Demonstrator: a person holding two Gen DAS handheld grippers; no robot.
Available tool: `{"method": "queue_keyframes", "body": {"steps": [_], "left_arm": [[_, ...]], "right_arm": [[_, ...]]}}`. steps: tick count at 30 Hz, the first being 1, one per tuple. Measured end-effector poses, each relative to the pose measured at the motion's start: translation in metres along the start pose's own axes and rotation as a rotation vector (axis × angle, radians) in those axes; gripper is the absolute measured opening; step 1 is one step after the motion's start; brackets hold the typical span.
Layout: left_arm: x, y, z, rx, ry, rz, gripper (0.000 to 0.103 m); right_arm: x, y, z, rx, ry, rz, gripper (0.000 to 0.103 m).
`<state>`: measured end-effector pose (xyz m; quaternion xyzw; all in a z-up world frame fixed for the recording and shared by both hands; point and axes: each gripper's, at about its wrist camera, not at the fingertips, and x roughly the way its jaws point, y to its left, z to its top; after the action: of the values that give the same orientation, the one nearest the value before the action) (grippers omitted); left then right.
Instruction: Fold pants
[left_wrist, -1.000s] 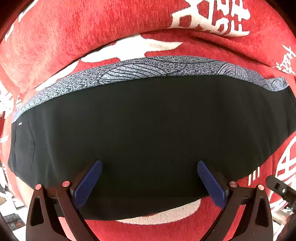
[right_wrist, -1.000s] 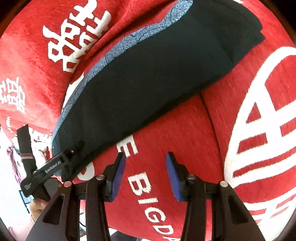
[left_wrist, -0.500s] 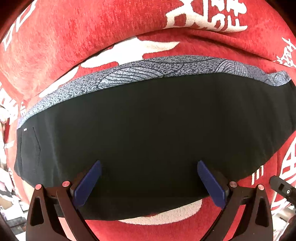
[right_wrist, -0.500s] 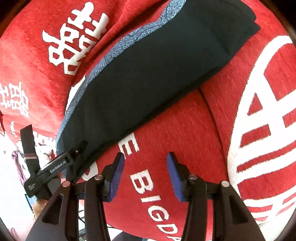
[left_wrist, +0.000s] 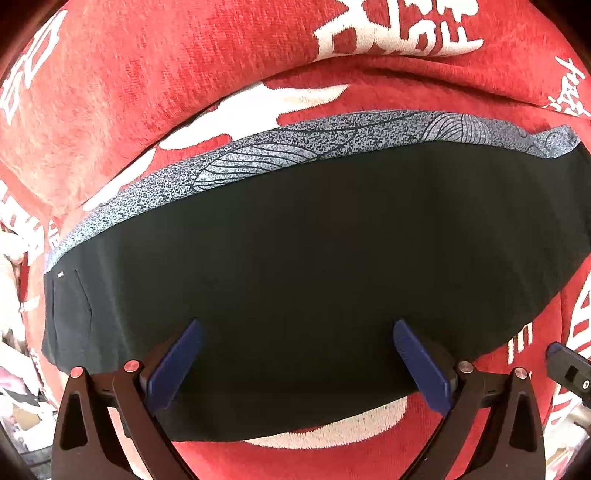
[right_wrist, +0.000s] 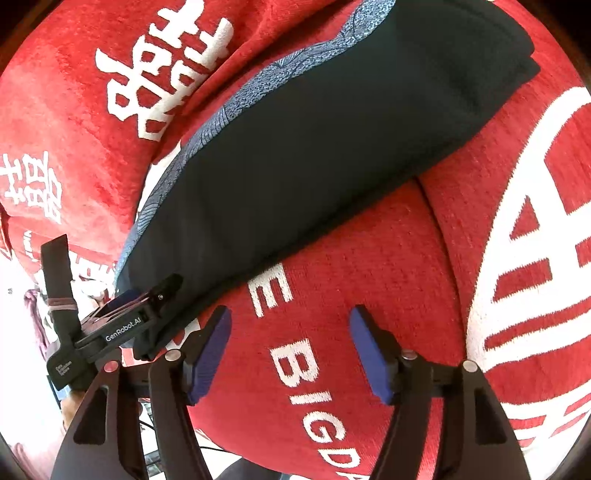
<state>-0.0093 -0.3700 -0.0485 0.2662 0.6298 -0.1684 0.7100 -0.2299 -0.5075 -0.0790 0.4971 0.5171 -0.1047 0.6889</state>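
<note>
The dark pants (left_wrist: 314, 266) lie folded into a long flat strip on the red blanket (left_wrist: 147, 92) with white lettering, a grey patterned band along their far edge. The left gripper (left_wrist: 295, 354) hangs over them pointing straight down, jaws wide with nothing between them. The right gripper (right_wrist: 291, 347) sits beside the pants above bare blanket; its jaws have just been opening and hold nothing
</note>
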Motion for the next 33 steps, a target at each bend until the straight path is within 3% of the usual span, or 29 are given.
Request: {"method": "queue_keyframes", "body": {"steps": [5, 10, 21, 25, 33], "left_arm": [[0.005, -0.005, 0.007, 0.009, 0.006, 0.011, 0.103], [0.007, -0.004, 0.008, -0.002, 0.018, 0.001, 0.103], [0.007, -0.002, 0.011, 0.007, 0.041, 0.01, 0.103], [-0.001, -0.007, 0.016, -0.022, 0.066, -0.056, 0.103], [-0.008, -0.051, 0.03, 0.018, -0.014, -0.093, 0.103]], "right_arm": [[-0.005, -0.001, 0.002, 0.009, -0.006, -0.004, 0.071], [-0.02, -0.013, 0.017, 0.06, -0.078, -0.006, 0.071], [-0.018, -0.042, 0.033, 0.16, -0.103, 0.013, 0.071], [-0.022, -0.052, 0.037, 0.175, -0.137, 0.044, 0.071], [-0.028, -0.077, 0.045, 0.239, -0.201, 0.113, 0.071]]}}
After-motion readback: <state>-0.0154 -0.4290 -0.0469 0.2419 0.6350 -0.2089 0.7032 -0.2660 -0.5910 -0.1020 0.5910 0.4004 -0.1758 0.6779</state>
